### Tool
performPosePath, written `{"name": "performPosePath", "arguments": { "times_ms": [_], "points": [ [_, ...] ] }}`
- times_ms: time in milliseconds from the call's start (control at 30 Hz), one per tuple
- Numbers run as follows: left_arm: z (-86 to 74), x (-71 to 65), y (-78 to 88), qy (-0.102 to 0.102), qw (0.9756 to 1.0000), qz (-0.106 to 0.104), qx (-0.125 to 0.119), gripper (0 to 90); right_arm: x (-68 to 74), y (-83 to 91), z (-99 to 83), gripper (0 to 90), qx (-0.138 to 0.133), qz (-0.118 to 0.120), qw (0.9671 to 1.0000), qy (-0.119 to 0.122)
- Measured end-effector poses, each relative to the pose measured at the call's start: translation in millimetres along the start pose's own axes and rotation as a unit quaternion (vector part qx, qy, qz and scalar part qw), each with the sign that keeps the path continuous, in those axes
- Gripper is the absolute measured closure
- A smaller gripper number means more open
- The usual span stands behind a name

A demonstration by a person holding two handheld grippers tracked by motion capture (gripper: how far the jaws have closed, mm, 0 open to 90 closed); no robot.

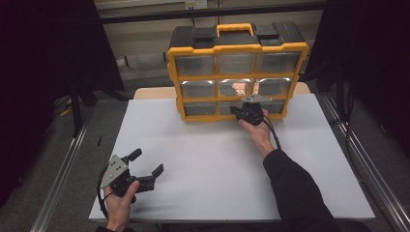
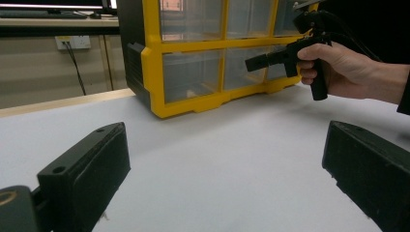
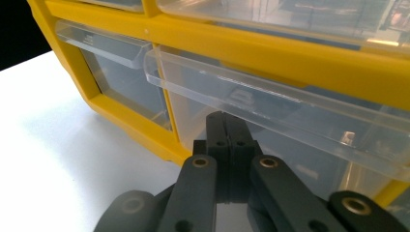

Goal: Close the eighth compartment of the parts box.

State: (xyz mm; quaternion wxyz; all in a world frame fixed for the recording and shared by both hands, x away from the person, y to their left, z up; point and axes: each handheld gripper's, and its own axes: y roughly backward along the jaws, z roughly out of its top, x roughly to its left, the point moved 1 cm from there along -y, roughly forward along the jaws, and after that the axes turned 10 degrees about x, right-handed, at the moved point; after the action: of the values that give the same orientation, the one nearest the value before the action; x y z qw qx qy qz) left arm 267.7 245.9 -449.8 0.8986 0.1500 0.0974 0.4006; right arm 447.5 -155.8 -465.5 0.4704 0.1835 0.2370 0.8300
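Your right tool (image 1: 240, 112), jaws pressed together with nothing pinched, sits at the bottom middle drawer (image 3: 270, 104) of the yellow organizer (image 1: 237, 72) at the table's (image 1: 193, 159) far side. The drawer looks barely started, with most of the pull left. Your left tool (image 1: 147, 164) rests spread, near left, with open table between.

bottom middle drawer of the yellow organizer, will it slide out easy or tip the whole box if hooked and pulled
The bottom middle drawer looks like thin clear plastic, so probably light and a bit flexible at its lip. The organizer stands tall on a narrow base, so it may slide or tip toward a hard pull. The shut right tongs sit just under that lip.
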Motion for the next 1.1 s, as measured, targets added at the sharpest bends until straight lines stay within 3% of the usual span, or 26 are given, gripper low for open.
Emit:
{"name": "performPosePath", "arguments": {
  "times_ms": [367,900,1000,1100],
  "points": [
    [0.1,-0.1,0.4,0.001,1.0000,0.001,-0.001,2.7,-3.0,-3.1,-0.6,90.0,-0.001,-0.013,0.9999,-0.009],
    [0.5,0.4,-0.9,0.000,1.0000,0.001,0.001,2.7,-1.7,-3.9,-1.2,90.0,-0.004,-0.014,0.9997,-0.019],
    [1.3,2.2,-1.2,-0.008,0.9999,0.004,0.004,2.7,-0.6,-1.6,-2.6,88.9,0.000,-0.005,0.9998,-0.018],
    [1.1,1.3,-2.7,0.000,1.0000,0.002,0.001,2.7,0.7,0.7,-4.4,85.5,-0.007,0.003,0.9996,-0.026]
  ]
}}
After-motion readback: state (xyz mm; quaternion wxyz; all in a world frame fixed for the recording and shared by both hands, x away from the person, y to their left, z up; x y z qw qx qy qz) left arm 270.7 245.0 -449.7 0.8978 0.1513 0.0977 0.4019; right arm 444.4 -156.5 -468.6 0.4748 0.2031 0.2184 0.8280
